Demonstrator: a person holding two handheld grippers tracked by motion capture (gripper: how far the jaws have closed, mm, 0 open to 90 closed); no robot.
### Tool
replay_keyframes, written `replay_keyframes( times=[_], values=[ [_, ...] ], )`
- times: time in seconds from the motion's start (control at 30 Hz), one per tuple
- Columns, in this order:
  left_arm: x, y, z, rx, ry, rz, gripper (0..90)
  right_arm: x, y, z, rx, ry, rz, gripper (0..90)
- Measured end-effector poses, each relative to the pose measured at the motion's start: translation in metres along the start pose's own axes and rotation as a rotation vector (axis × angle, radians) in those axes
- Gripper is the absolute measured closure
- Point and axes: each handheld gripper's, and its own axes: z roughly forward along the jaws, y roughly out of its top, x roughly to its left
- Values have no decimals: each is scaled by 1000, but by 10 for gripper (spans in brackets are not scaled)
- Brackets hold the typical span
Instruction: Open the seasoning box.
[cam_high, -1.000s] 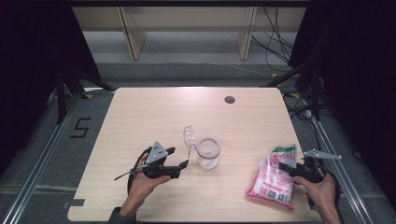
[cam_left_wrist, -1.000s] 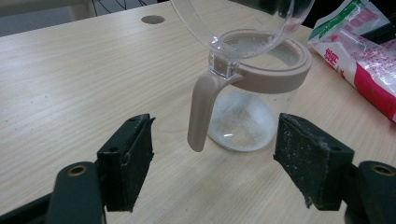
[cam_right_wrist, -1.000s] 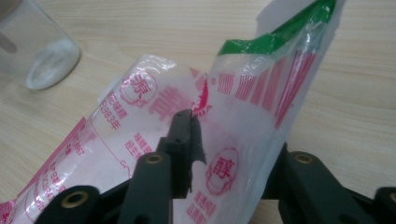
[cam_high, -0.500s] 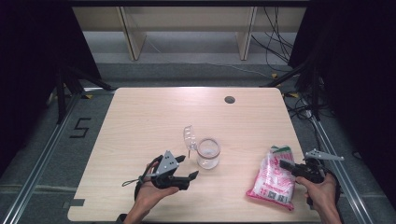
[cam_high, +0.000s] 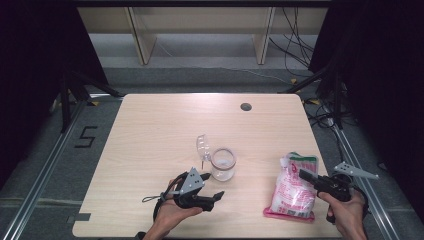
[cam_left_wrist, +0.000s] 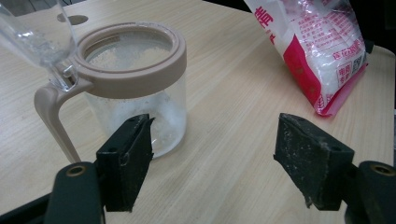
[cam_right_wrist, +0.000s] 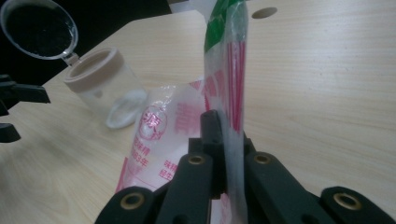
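Pink-and-white print with red characters, too small to read, covers the plastic bag (cam_high: 294, 191), which lies at the table's (cam_high: 150, 140) right front edge. The right gripper (cam_high: 303, 174) has just closed, pinching the bag's edge. The left gripper (cam_high: 219, 195), jaws wide and empty, sits just beside the lidded glass jar (cam_high: 222, 164). A painted 5 (cam_high: 86, 136) marks the floor.

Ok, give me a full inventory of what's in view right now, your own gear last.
jar: one, clear with beige rim and handle, clear lid hinged open, white grains inside, table centre.
bag: one, pink and white with green top, white grains, front right, edge pinched upright.
table: one, light wood, dark round hole near far edge.
left gripper: black, open, beside the jar.
right gripper: black, shut on the bag.
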Motion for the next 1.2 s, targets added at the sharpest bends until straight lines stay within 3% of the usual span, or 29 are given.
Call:
replay_keyframes(
  times=[0.03, 0.07, 0.1, 0.13, 0.17, 0.23, 0.27, 0.3, 0.4, 0.43, 0.47, 0.53, 0.57, 0.63, 0.67, 0.83, 0.93, 1.0, 1.03, 1.07, 1.1, 1.13, 1.17, 1.2],
  values=[
    [0, 0, 0, 7, 1, 5, 270, 4, 1, -1, 2, 7, 19, 900],
    [-2, -1, 1, 3, -4, -26, 271, 5, 2, -1, -6, 2, 8, 900],
    [-2, -1, 1, 4, 0, -14, 271, 6, 3, -1, -20, 19, -14, 900],
    [-2, -1, 2, 11, -2, 2, 271, 10, 3, -2, -14, 25, 19, 900],
    [-4, -1, 3, 2, -9, -16, 271, 9, 3, -2, -32, 31, -8, 900],
    [-6, -2, 4, 8, -20, -16, 271, 14, 4, -4, -25, 41, 35, 900],
    [-7, -2, 5, 5, -14, -17, 270, 13, 4, -4, -44, 50, 23, 900],
    [-6, -2, 5, 6, -17, 9, 270, 13, 4, -4, -59, 63, 31, 900],
    [-7, -3, 6, 14, -23, -15, 270, 14, 5, -4, -79, 67, 5, 900],
    [-6, -2, 6, 14, -23, 9, 270, 17, 6, -4, -73, 79, 32, 900],
    [-6, -2, 6, 14, -22, 13, 270, 17, 6, -5, -80, 96, 21, 900],
    [-8, -3, 6, 15, -23, -17, 270, 21, 8, -5, -95, 99, 38, 900],
    [-7, -3, 6, 16, -25, 0, 270, 21, 8, -5, -95, 99, 38, 900],
    [-9, -3, 7, 10, -16, -19, 270, 24, 10, -6, -101, 119, 39, 900],
    [-8, -3, 7, 15, -21, -2, 270, 26, 11, -6, -99, 119, 58, 900],
    [-12, -4, 10, 24, -31, -10, 271, 29, 14, -4, -119, 136, 32, 900],
    [-14, -4, 12, 23, -33, -10, 271, 35, 18, -4, -141, 172, 24, 900],
    [-13, -4, 12, 34, -31, 0, 271, 38, 19, -4, -135, 183, 47, 900],
    [-12, -4, 13, 28, -39, 16, 270, 39, 22, -4, -130, 180, 16, 900],
    [-12, -4, 13, 28, -43, 20, 270, 41, 23, -3, -127, 173, 18, 900],
    [-13, -4, 14, 19, -44, 9, 271, 41, 25, -1, -134, 179, 0, 900],
    [-14, -5, 14, 24, -43, -13, 271, 45, 27, -1, -124, 193, 33, 900],
    [-15, -5, 14, 18, -45, -21, 270, 45, 29, 0, -126, 193, 15, 900],
    [-15, -5, 14, 31, -41, -5, 270, 46, 31, 1, -130, 191, 3, 900]
  ],
)
